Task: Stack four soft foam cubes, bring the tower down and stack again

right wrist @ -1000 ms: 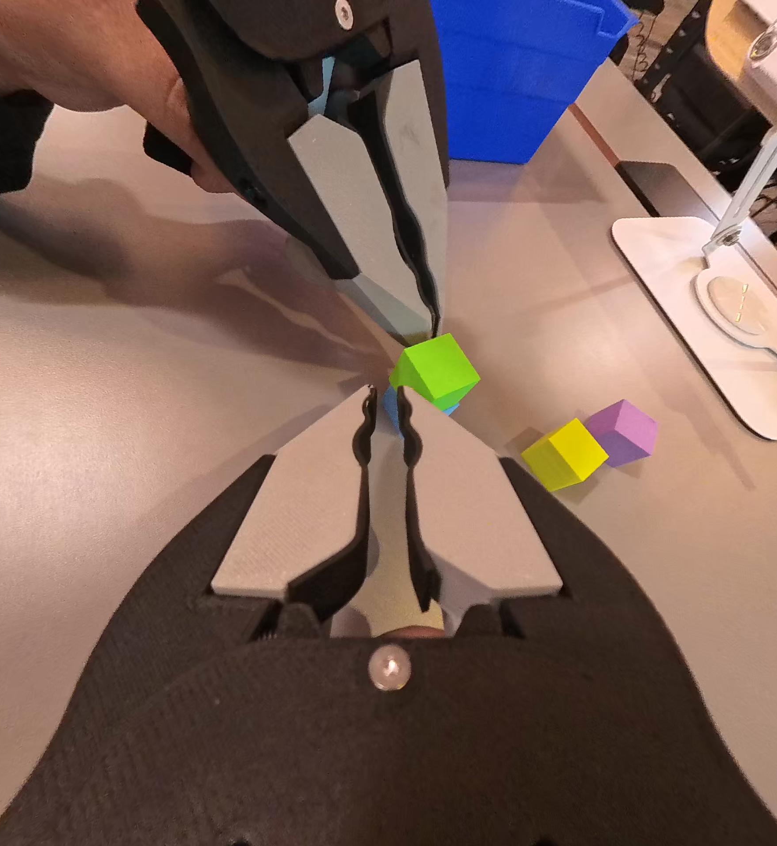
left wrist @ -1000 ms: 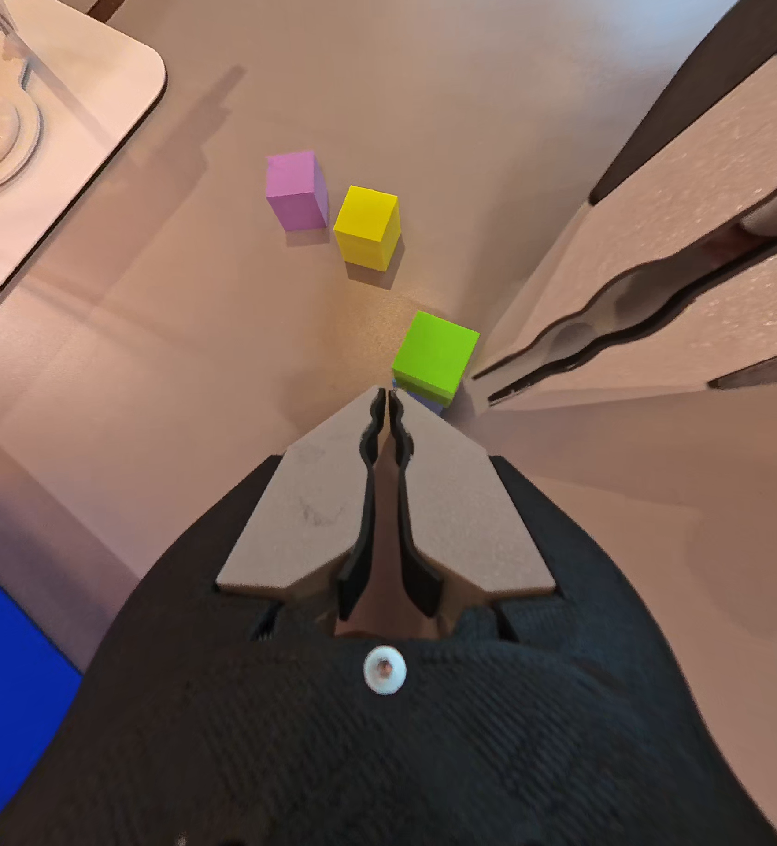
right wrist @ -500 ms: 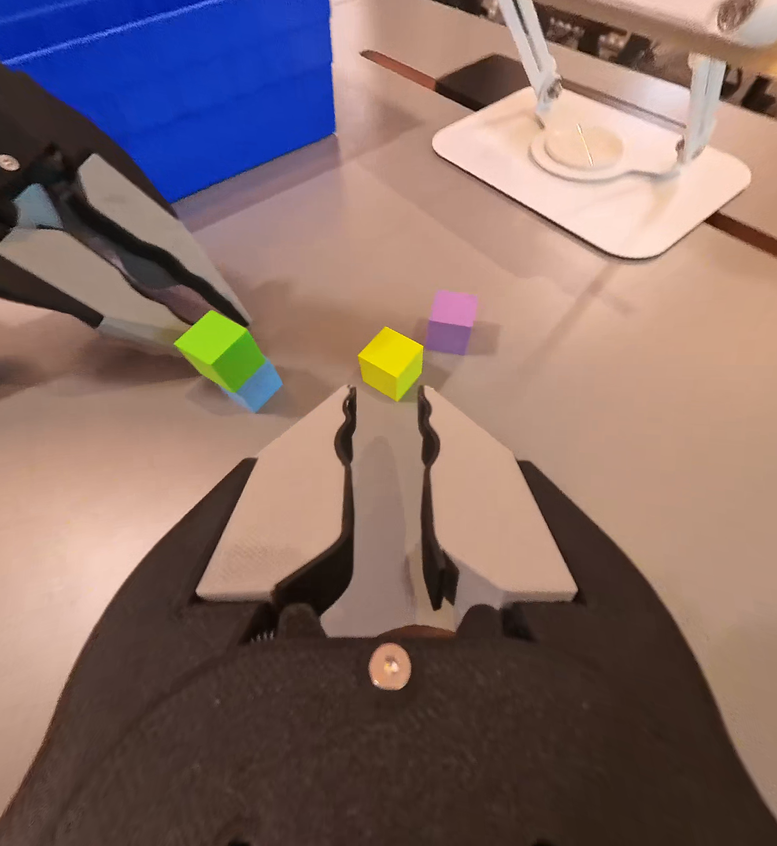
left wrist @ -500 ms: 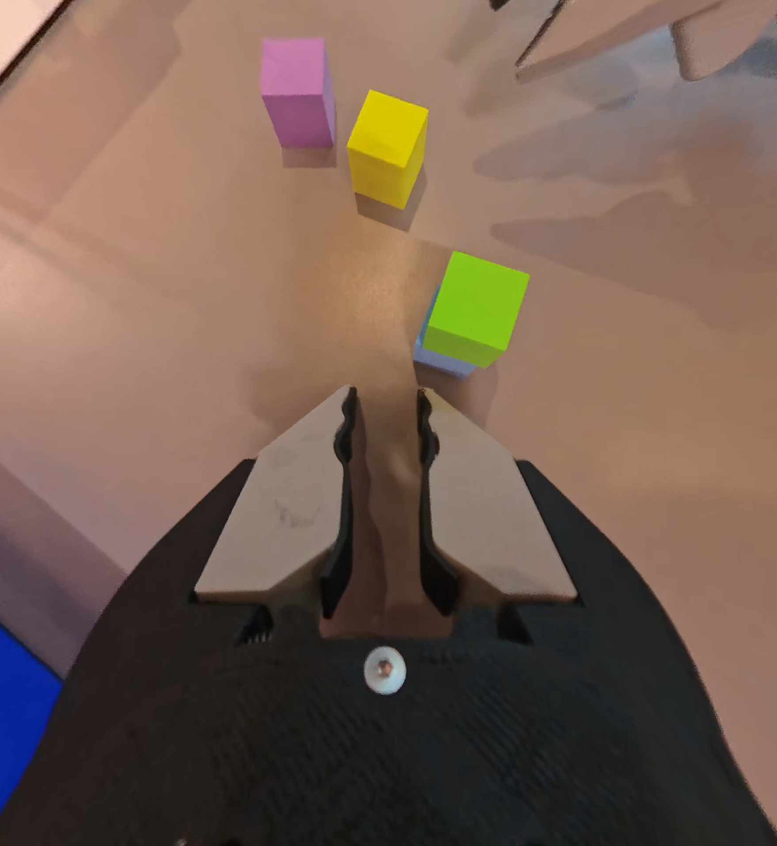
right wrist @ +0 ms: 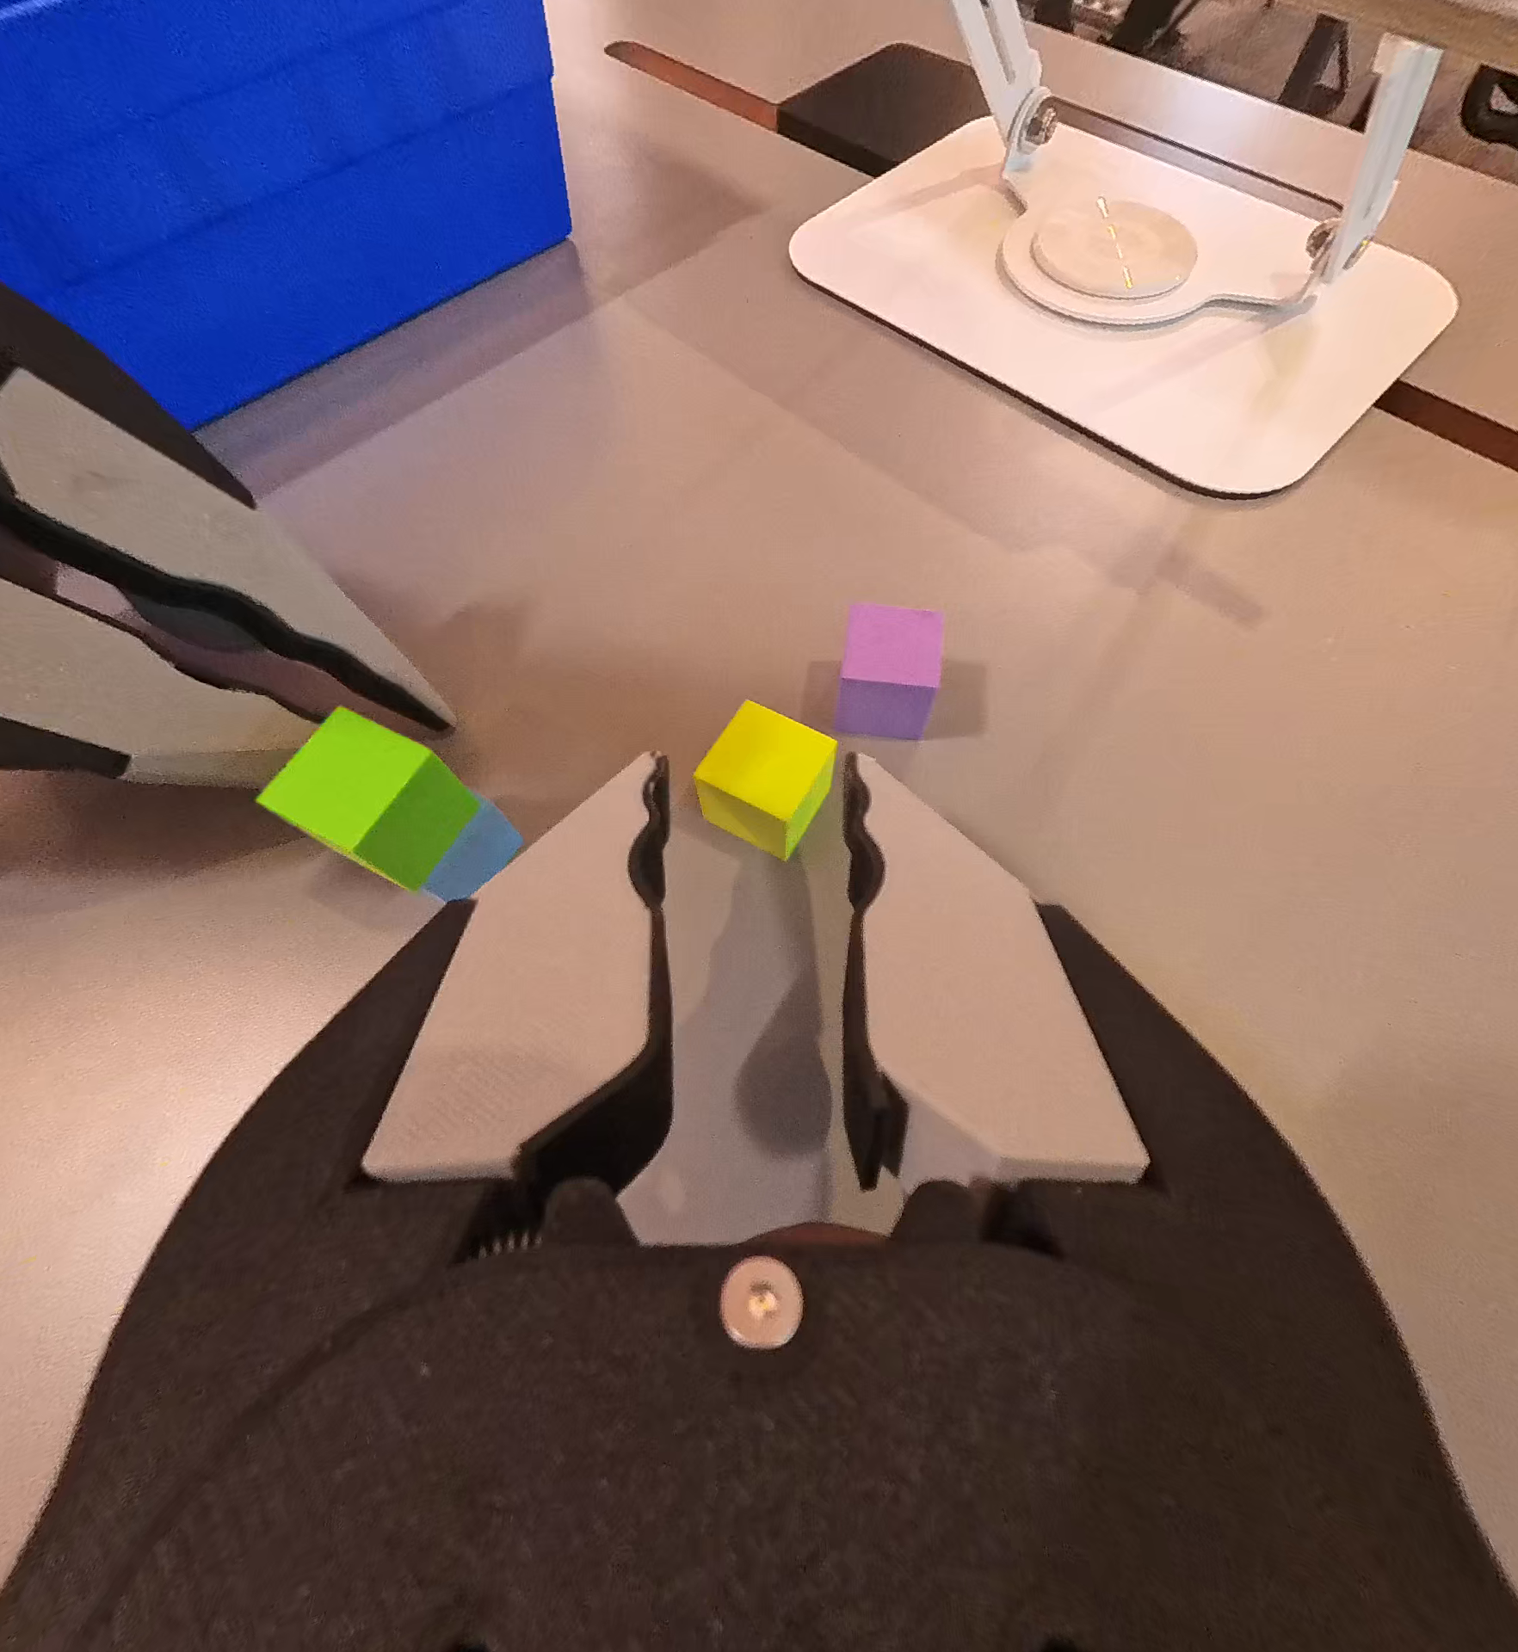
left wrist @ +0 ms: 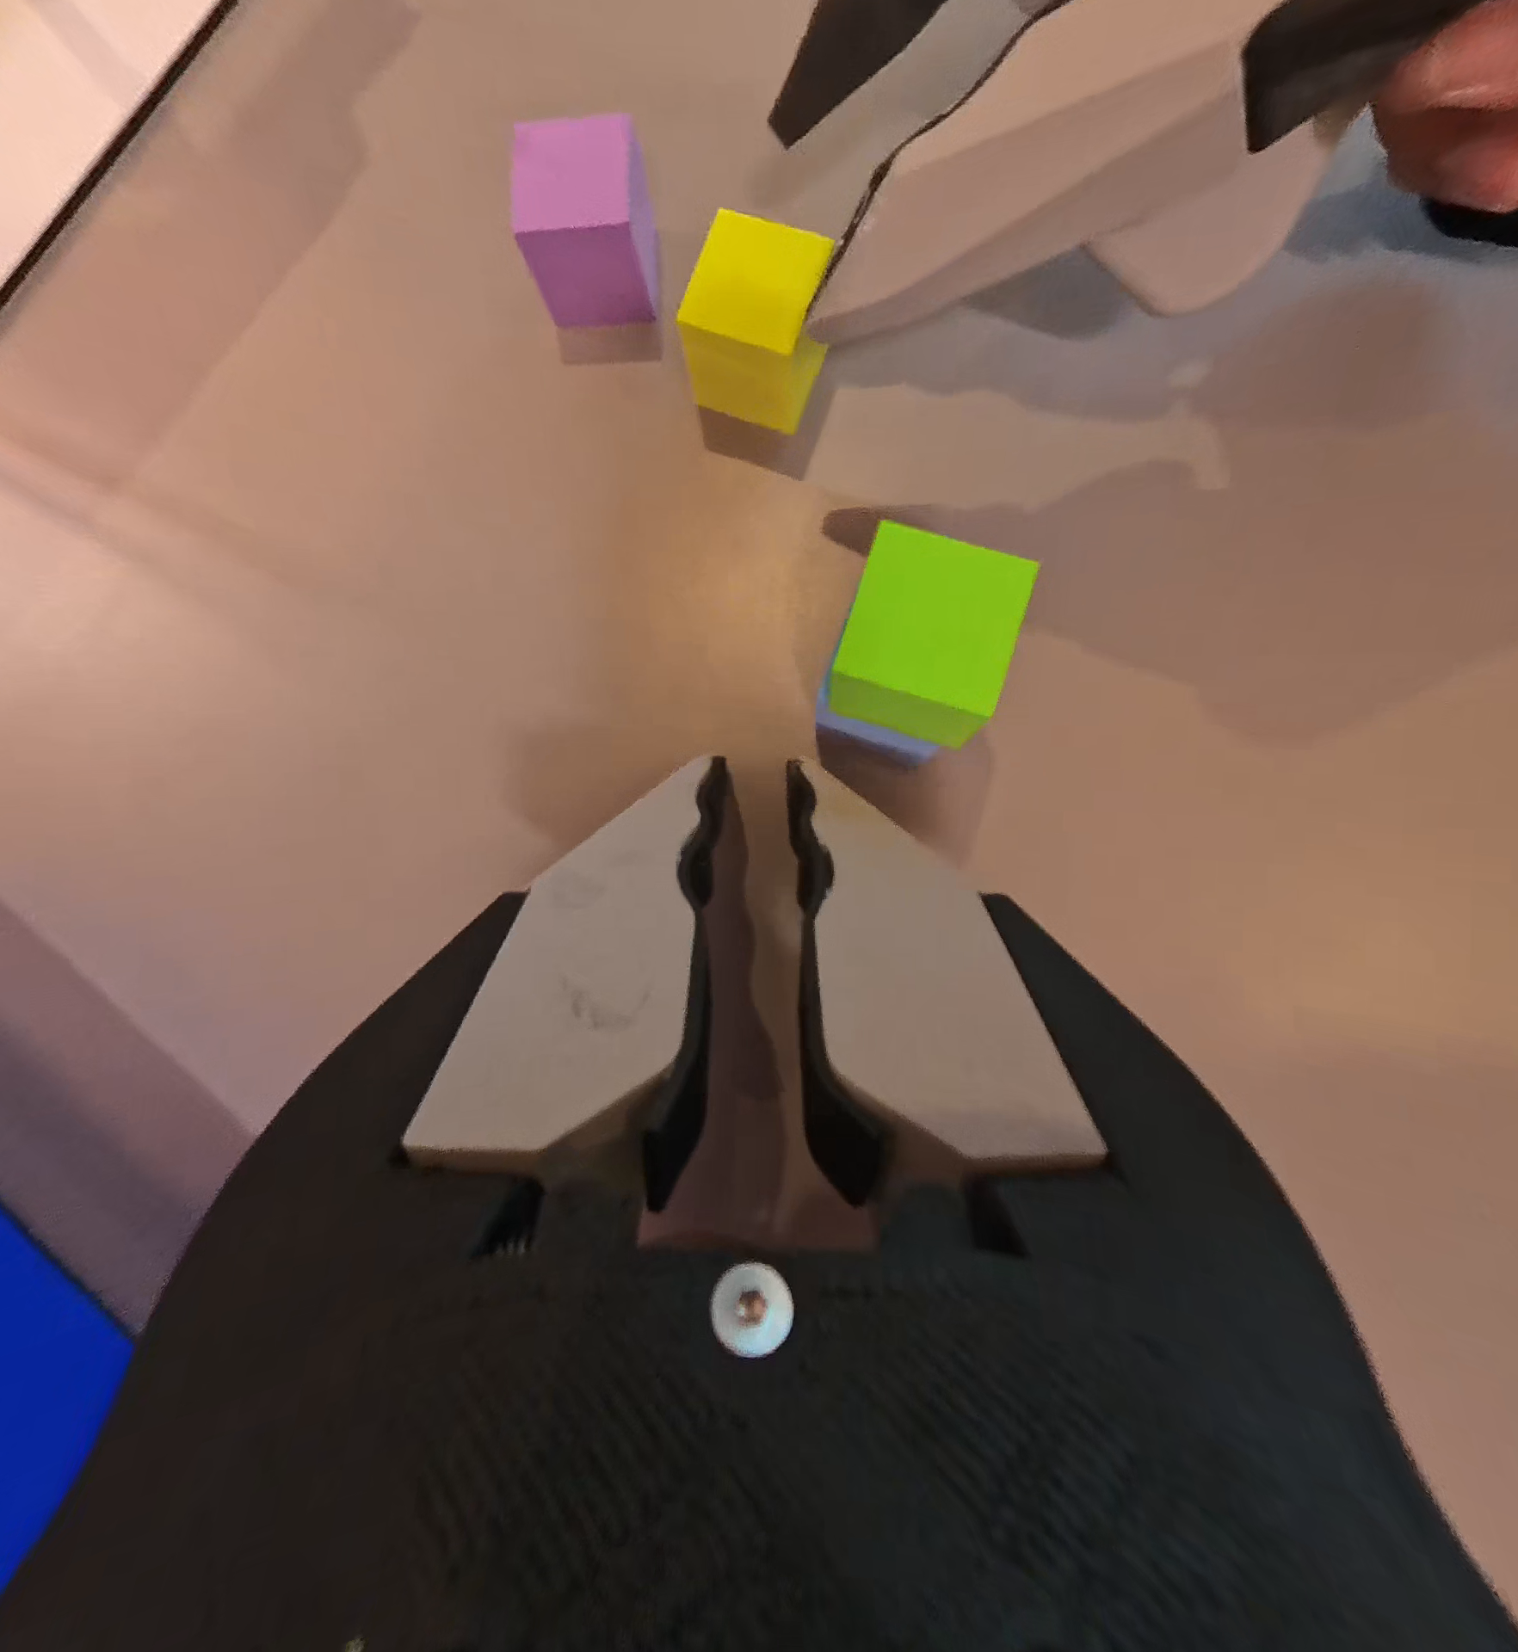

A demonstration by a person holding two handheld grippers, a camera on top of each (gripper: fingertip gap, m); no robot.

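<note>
Nearby, blue bin (right wrist: pixel 246 197), contents hidden

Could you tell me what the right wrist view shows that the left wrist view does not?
Only the right wrist view shows the white stand base with its metal legs and the blue bin's wall; it also shows the right gripper open around the yellow cube. Only the left wrist view shows the person's hand and the left gripper's narrow gap. Both show the purple cube and the green cube on the blue cube.
</note>
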